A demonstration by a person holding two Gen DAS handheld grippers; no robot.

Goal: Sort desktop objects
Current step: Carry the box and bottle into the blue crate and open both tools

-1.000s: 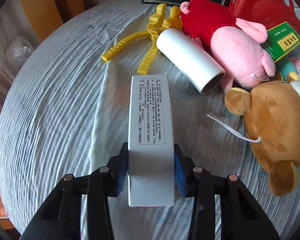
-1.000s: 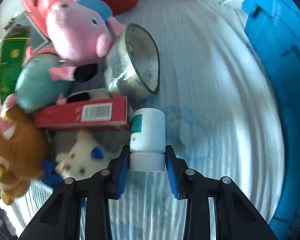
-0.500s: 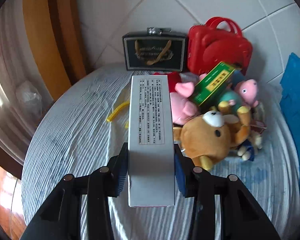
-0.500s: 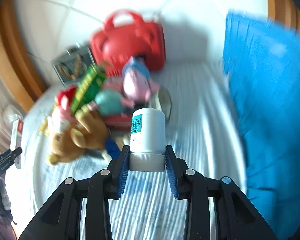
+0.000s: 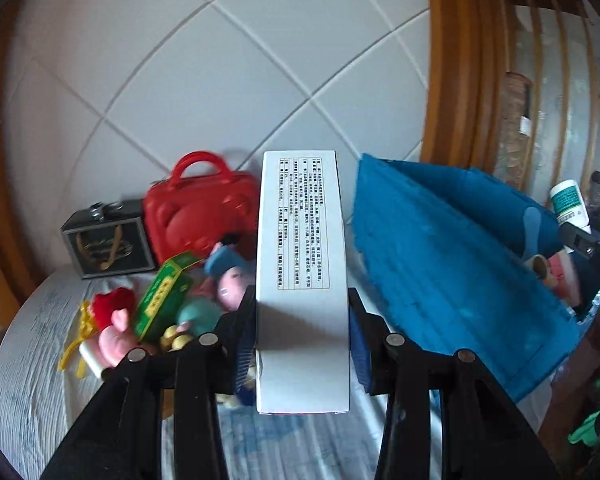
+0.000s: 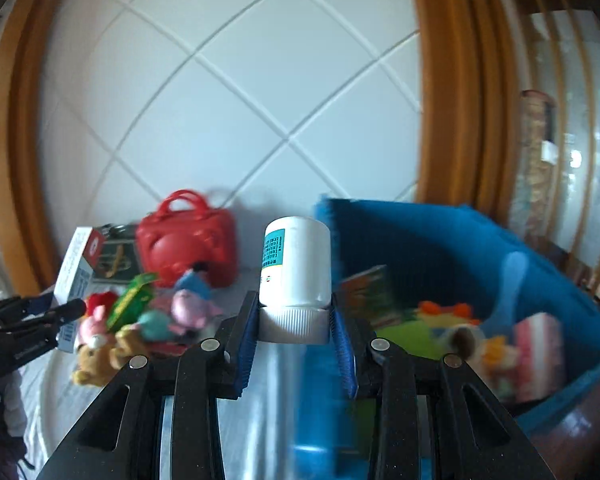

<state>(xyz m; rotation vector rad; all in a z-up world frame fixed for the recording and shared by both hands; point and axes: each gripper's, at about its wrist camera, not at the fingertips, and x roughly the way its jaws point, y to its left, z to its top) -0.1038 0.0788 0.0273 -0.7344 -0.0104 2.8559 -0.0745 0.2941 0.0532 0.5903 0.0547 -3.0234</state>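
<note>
Left wrist view shows the left tongs (image 5: 302, 334) pinching the white carton (image 5: 302, 264) aloft beside the blue storage bin (image 5: 460, 256), while the right tongs (image 6: 296, 334) clamp the white pill bottle (image 6: 296, 260); each should clear the bin's rim before being released.

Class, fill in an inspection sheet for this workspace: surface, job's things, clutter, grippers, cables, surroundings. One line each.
Surface: round table under a pale striped cloth.
Job's things: white box and white bottle, both held in the air; blue bin at the right, already holding items.
Clutter: plush toys, green box, red case, dark gift box, yellow plastic piece.
Grippers: left gripper shut on the box; right gripper shut on the bottle's cap end.
Cables: nothing seen.
Surroundings: white tiled wall, wooden frames.
</note>
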